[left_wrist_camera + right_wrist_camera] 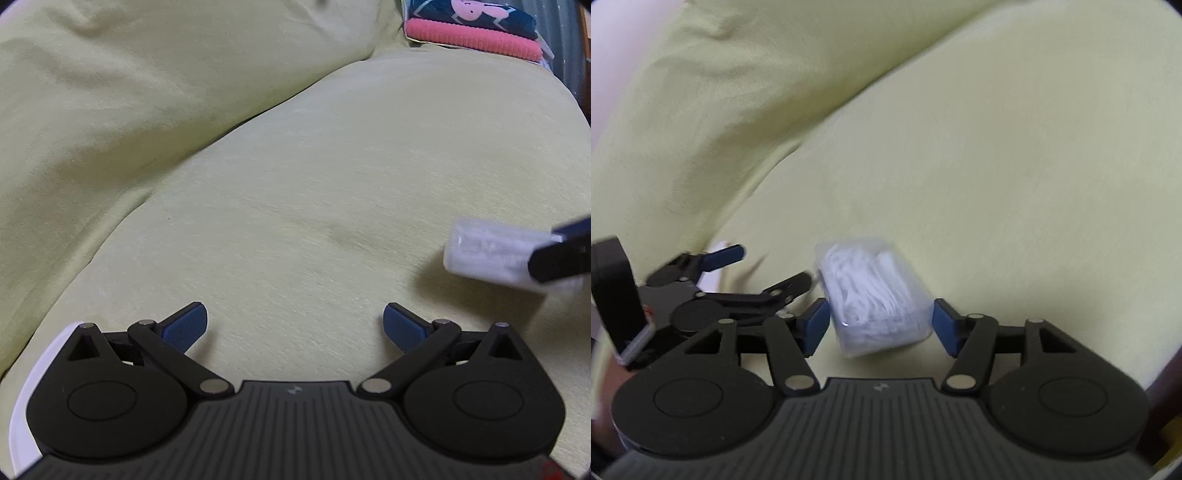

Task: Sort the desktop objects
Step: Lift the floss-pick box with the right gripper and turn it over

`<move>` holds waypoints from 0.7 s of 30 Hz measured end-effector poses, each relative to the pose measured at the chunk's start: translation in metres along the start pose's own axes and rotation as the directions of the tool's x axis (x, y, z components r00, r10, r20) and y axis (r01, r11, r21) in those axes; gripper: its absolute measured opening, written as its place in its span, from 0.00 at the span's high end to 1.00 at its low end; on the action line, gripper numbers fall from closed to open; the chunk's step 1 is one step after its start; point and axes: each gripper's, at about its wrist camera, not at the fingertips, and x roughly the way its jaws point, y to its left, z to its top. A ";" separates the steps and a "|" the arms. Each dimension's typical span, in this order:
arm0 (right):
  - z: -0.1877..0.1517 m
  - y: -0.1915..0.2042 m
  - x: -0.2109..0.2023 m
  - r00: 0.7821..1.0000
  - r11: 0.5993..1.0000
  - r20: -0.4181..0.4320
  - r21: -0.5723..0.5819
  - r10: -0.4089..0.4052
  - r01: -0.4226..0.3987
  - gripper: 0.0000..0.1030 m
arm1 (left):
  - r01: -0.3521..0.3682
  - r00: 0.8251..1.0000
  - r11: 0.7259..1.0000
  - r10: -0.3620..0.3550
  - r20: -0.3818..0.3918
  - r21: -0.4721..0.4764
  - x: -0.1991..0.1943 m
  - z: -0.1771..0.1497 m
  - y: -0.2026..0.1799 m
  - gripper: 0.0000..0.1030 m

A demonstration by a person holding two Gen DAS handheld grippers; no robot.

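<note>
A clear plastic box of white floss picks (873, 295) sits between the blue pads of my right gripper (881, 325). The left pad touches the box and the right pad stands just beside it; the view is blurred. In the left wrist view the same box (487, 251) shows at the right edge, held off the cushion by a black finger (561, 254) of the right gripper. My left gripper (294, 326) is open and empty, low over the yellow-green cushion (332, 184). It also shows in the right wrist view (768, 269), left of the box.
A yellow-green back cushion (129, 92) rises at the left and far side. A folded pink and dark blue cloth (472, 33) lies at the far right corner. A white object (714, 271) lies under the left gripper.
</note>
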 end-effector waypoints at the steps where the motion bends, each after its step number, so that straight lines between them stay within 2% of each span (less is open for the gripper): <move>1: 0.001 0.003 -0.002 1.000 0.999 0.022 -0.025 -0.021 0.022 0.37 | 0.002 1.000 1.000 -0.002 -0.002 0.004 0.000 0.000 0.000 0.01; 4: 0.006 0.014 -0.004 0.993 0.992 0.090 -0.095 -0.077 0.086 0.36 | 0.018 1.000 1.000 -0.018 -0.002 0.020 0.001 0.002 -0.003 0.01; 8: 0.010 0.022 -0.006 0.981 0.975 0.149 -0.166 -0.123 0.147 0.36 | 0.086 0.996 0.995 -0.087 0.024 0.059 0.000 0.003 -0.013 0.01; 11: 0.012 0.033 -0.003 0.977 0.955 0.160 -0.241 -0.138 0.174 0.36 | 0.134 0.989 0.987 -0.139 0.049 0.092 -0.002 0.003 -0.023 0.01; 14: 0.012 0.039 -0.002 0.976 0.946 0.160 -0.267 -0.145 0.185 0.36 | 0.152 0.984 0.983 -0.160 0.079 0.102 -0.005 0.004 -0.027 0.01; 21: 0.012 0.035 -0.006 0.977 0.948 0.160 -0.264 -0.140 0.179 0.36 | 0.119 0.983 0.986 -0.134 0.126 0.116 -0.007 0.009 -0.028 0.01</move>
